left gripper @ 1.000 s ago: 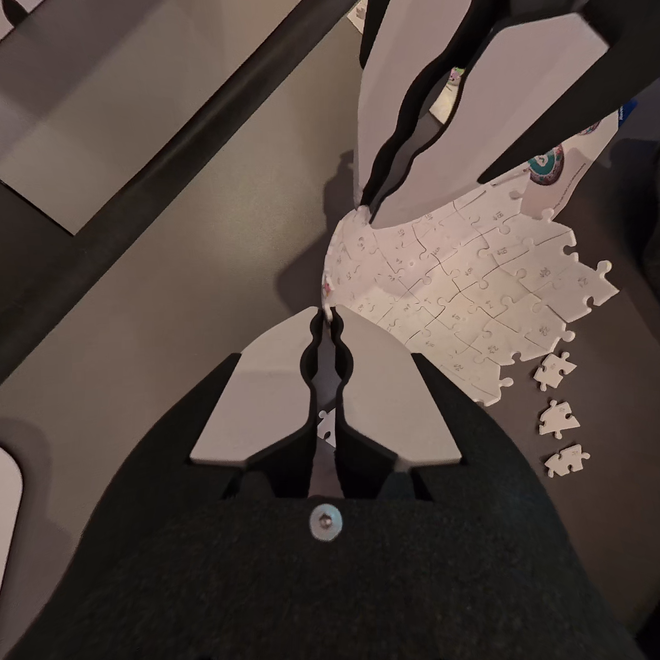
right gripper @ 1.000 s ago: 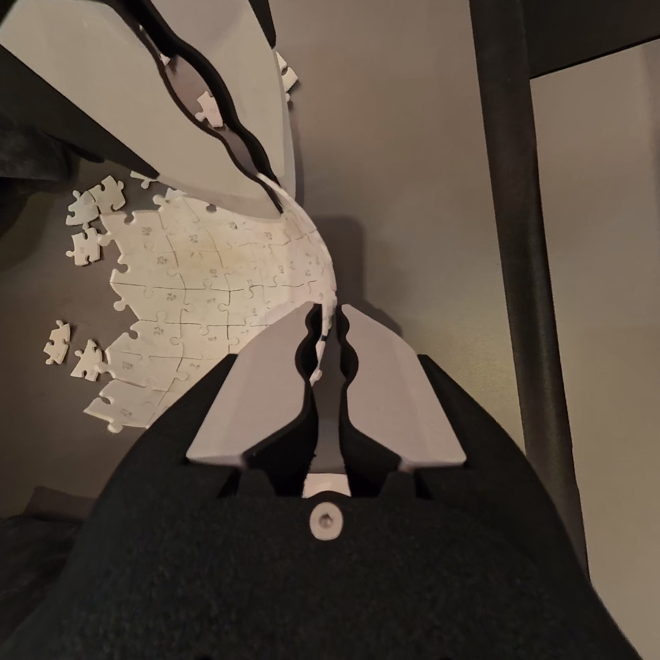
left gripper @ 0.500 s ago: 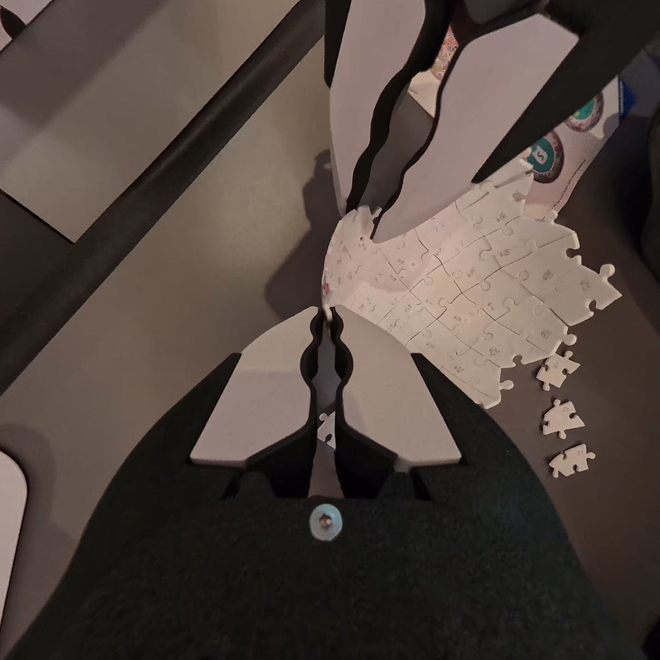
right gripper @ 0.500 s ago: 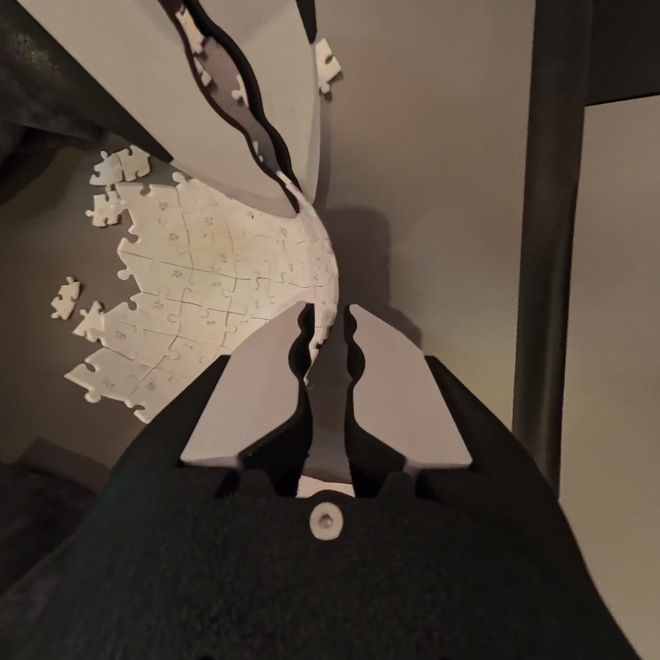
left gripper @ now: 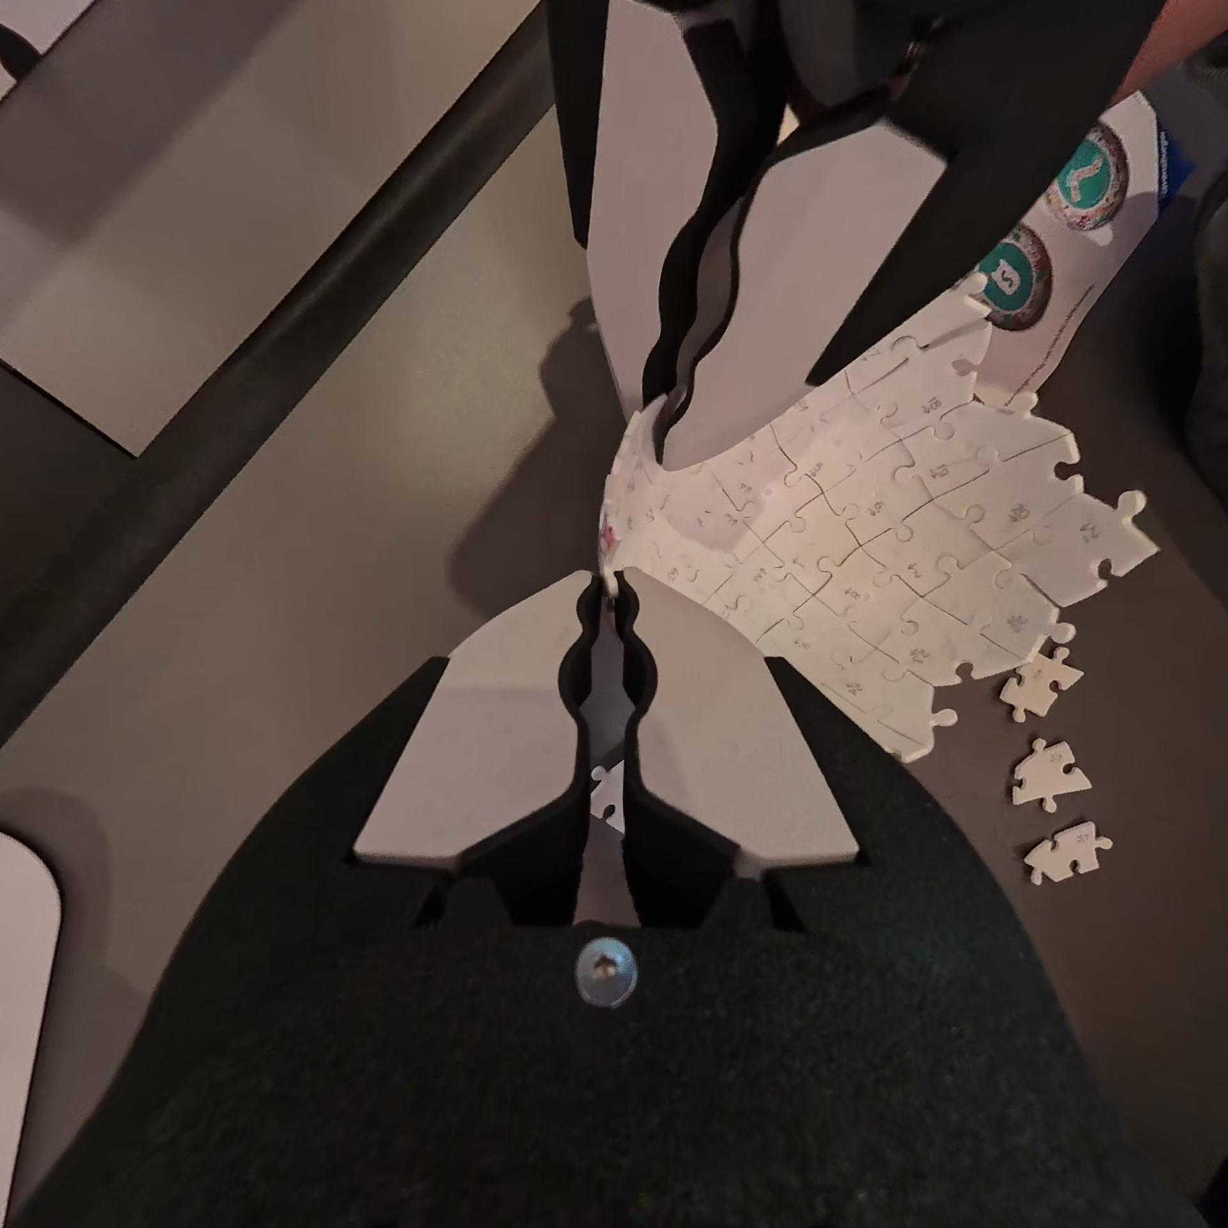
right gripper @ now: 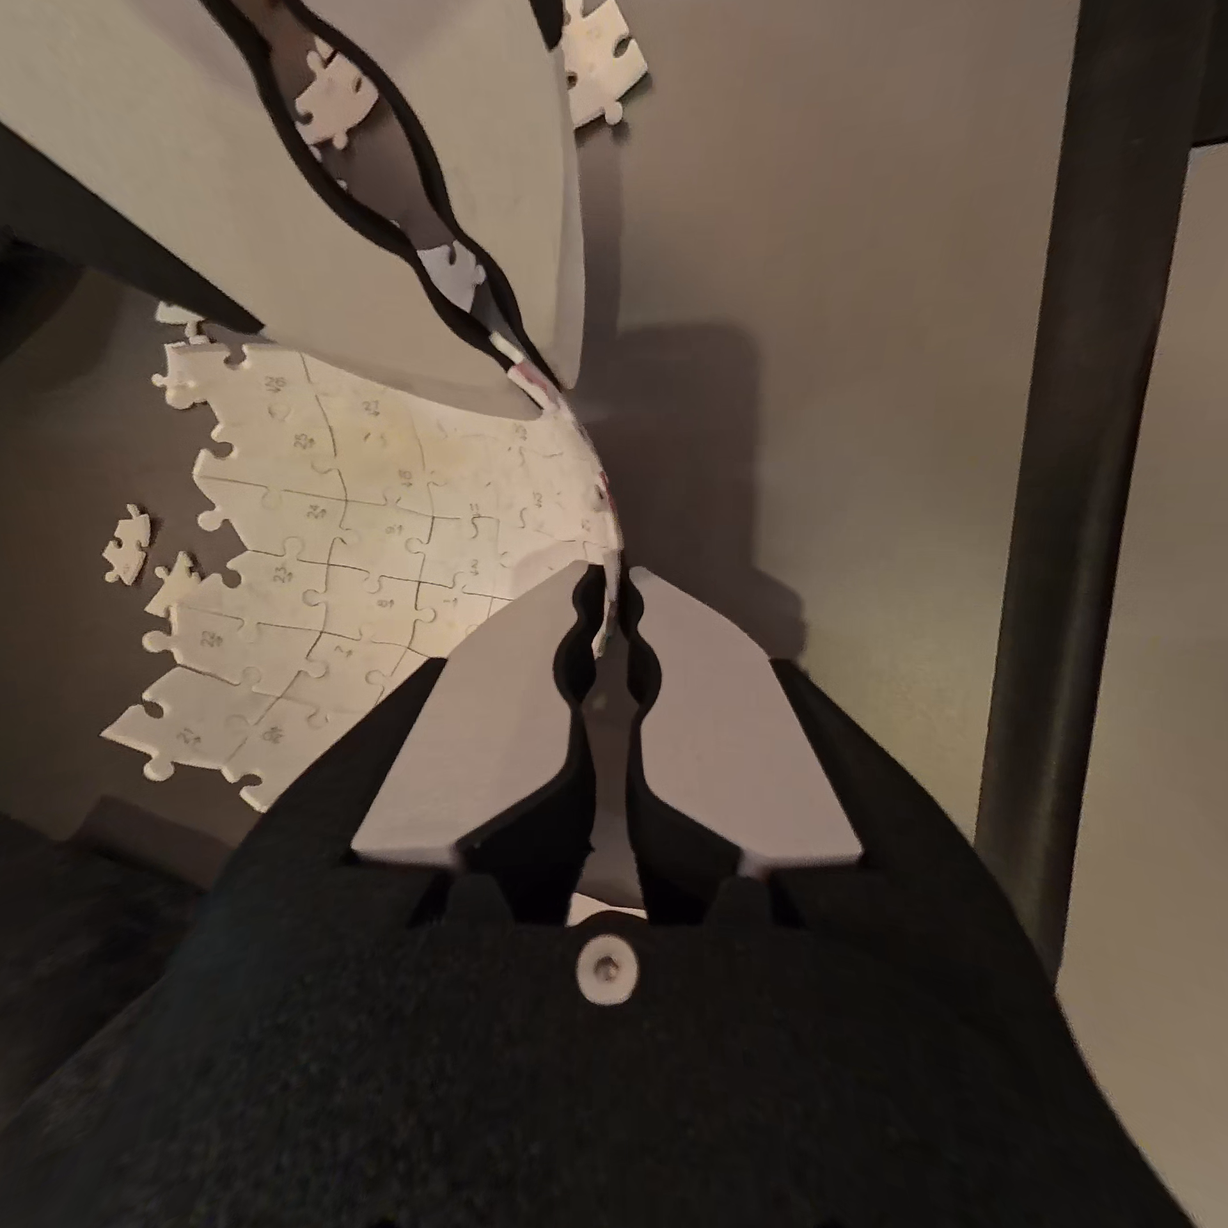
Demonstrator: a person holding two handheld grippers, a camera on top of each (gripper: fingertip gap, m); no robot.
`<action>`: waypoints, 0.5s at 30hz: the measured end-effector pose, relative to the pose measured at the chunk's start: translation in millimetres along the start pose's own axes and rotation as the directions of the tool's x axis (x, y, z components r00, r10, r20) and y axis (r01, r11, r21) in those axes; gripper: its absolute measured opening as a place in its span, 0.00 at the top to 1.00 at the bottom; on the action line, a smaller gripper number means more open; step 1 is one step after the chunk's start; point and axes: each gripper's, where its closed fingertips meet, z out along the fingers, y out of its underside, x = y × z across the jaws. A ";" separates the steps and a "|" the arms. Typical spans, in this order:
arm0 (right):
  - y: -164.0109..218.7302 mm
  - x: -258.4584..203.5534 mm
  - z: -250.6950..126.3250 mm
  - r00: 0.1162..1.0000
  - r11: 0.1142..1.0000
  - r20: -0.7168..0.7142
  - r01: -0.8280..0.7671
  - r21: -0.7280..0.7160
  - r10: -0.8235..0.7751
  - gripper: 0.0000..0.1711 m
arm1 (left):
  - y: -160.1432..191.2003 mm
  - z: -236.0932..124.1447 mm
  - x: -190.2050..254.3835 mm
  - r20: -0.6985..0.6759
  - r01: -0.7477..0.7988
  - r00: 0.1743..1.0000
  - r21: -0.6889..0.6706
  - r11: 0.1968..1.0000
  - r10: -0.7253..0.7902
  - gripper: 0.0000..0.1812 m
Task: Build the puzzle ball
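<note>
The part-built puzzle ball (left gripper: 864, 531) is a curved white shell of joined pieces, seen from its numbered inside, and it also shows in the right wrist view (right gripper: 372, 531). My left gripper (left gripper: 610, 585) is shut on the shell's left rim. My right gripper (right gripper: 614, 578) is shut on the same rim a short way along. Each gripper shows at the top of the other's view: the right gripper (left gripper: 664, 425) and the left gripper (right gripper: 545, 392). Three loose pieces (left gripper: 1050, 774) lie on the dark table to the right of the shell.
A leaflet with round coloured pictures (left gripper: 1076, 199) lies behind the shell. A black bar (left gripper: 266, 312) runs diagonally along the table, also in the right wrist view (right gripper: 1096, 465). More loose pieces (right gripper: 601, 73) and another (right gripper: 126, 545) lie around. One piece (left gripper: 605, 794) lies under my left gripper. The tips of one gripper are about 5 cm away from the tips of the other.
The right gripper was shut one second ago, stood slightly open half a second ago, and is now shut on the shell's rim again. The left gripper kept its hold.
</note>
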 end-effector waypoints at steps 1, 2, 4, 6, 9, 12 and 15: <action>0.1 0.0 0.0 1.000 1.000 0.002 -0.011 -0.003 0.011 0.98 | 0.0 0.1 0.0 -0.001 0.002 1.000 0.000 1.000 -0.002 0.98; 0.0 0.4 -0.1 1.000 1.000 0.001 -0.015 -0.006 0.015 0.98 | -0.2 0.0 -0.4 0.000 0.002 1.000 0.002 1.000 -0.002 0.98; -1.4 1.8 -0.1 1.000 1.000 -0.015 -0.002 -0.001 0.002 0.98 | -0.3 -0.6 -1.5 0.007 0.003 1.000 0.003 1.000 -0.003 0.98; -1.6 1.3 -0.1 1.000 1.000 -0.012 0.002 -0.002 -0.002 0.98 | 0.1 -1.0 -1.0 0.003 0.001 1.000 0.003 1.000 -0.001 0.98; -2.2 1.5 0.1 0.999 0.999 -0.016 0.032 0.006 -0.032 0.98 | 0.3 -1.3 -0.9 0.001 0.001 1.000 0.002 1.000 -0.001 0.98; -0.7 1.6 1.3 0.999 0.999 -0.005 0.052 -0.011 -0.052 0.91 | 0.0 -1.9 0.0 -0.005 0.000 1.000 0.005 1.000 0.000 0.98; -1.1 2.3 3.8 0.998 0.998 0.019 0.059 -0.026 -0.058 0.91 | 0.2 -1.8 0.6 -0.004 -0.004 1.000 0.002 1.000 0.004 0.98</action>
